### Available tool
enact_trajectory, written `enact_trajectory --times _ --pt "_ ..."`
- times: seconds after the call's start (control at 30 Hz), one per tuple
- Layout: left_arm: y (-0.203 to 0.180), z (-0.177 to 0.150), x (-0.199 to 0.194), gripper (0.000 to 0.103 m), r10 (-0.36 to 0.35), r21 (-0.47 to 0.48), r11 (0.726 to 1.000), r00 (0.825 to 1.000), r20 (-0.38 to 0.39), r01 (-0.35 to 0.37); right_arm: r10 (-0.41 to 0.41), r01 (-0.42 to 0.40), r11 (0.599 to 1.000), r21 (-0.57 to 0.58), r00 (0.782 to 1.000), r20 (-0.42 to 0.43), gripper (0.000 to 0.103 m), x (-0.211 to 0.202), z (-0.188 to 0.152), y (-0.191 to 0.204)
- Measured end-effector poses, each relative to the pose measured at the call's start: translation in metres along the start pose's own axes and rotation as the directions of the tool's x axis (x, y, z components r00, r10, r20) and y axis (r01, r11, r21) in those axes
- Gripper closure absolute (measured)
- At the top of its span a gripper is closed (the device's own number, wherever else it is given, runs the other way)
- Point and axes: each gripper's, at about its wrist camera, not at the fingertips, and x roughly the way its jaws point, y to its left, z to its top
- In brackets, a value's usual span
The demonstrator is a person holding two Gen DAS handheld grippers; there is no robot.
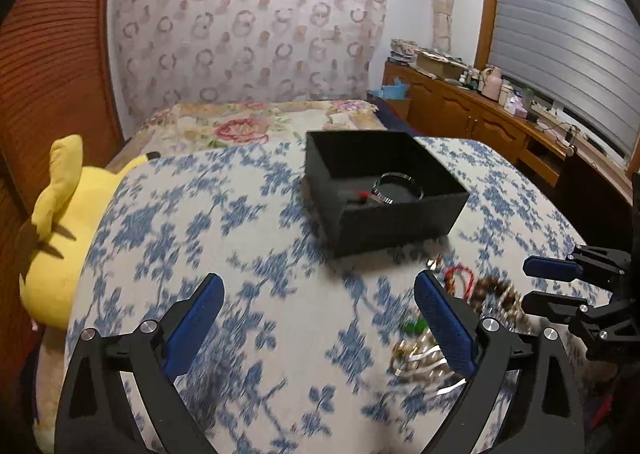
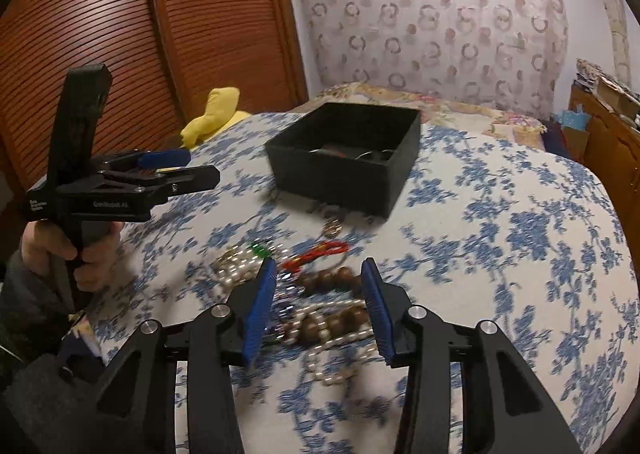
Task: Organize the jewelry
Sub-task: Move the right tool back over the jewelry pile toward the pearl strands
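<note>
Roughly partway: the black box [image 1: 400,209] sat open on the bed's blue-floral cover [image 1: 248,238], and it already held a silver bangle [image 1: 398,187] plus a small piece with a red tip [image 1: 363,194]; other contents looked dark and hard to make out from the right wrist view

Most of the jewelry was still outside, heaped on the cover just in front of the box: a wooden bead bracelet [image 2: 332,280], a pearl strand [image 2: 320,346], a red cord bracelet [image 2: 320,252], a small gold ring [image 2: 333,229] nearest the box, a green bit [image 2: 260,250] and some gold-toned chain [image 1: 416,360]. Motion blur made finer detail unreadable

Left gripper [image 1: 320,318] had its jaws spread wide with nothing between them, over bare cover just left of the pile; the right-hand jaw overlapped the chain in view, contact not clear. Right gripper [image 2: 320,306] hovered over the beads and pearls, jaws partly apart, straddling them in view, not seen clamped on anything

Judgement: two or so items stowed, at least five or six left; next pick was probably the wooden beads or pearls, and tangling between the strands looked like the main risk
</note>
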Motion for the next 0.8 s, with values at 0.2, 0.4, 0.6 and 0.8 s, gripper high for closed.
enact_trajectory --times 0.2,0.4,0.6,0.8 --pt "0.007 -0.013 -0.007 0.011 0.010 -0.016 1.000 1.000 -0.011 -0.010 0.020 -0.022 0.999 -0.037 0.999 -0.031 0.056 0.007 -0.004 0.019" --pt "0.008 -0.019 -0.013 0.011 0.001 -0.024 1.000 1.000 -0.006 -0.001 0.003 -0.008 0.996 -0.093 0.999 -0.050 0.049 0.011 -0.006 0.031" --pt "0.002 -0.022 -0.017 0.011 -0.014 -0.019 1.000 1.000 -0.002 0.014 -0.019 0.009 0.991 -0.133 0.997 -0.073 0.036 0.019 -0.005 0.036" --pt "-0.002 -0.021 -0.015 0.011 -0.018 -0.015 1.000 1.000 -0.007 0.018 -0.038 0.019 0.985 -0.171 0.993 -0.110 0.028 0.032 -0.007 0.039"
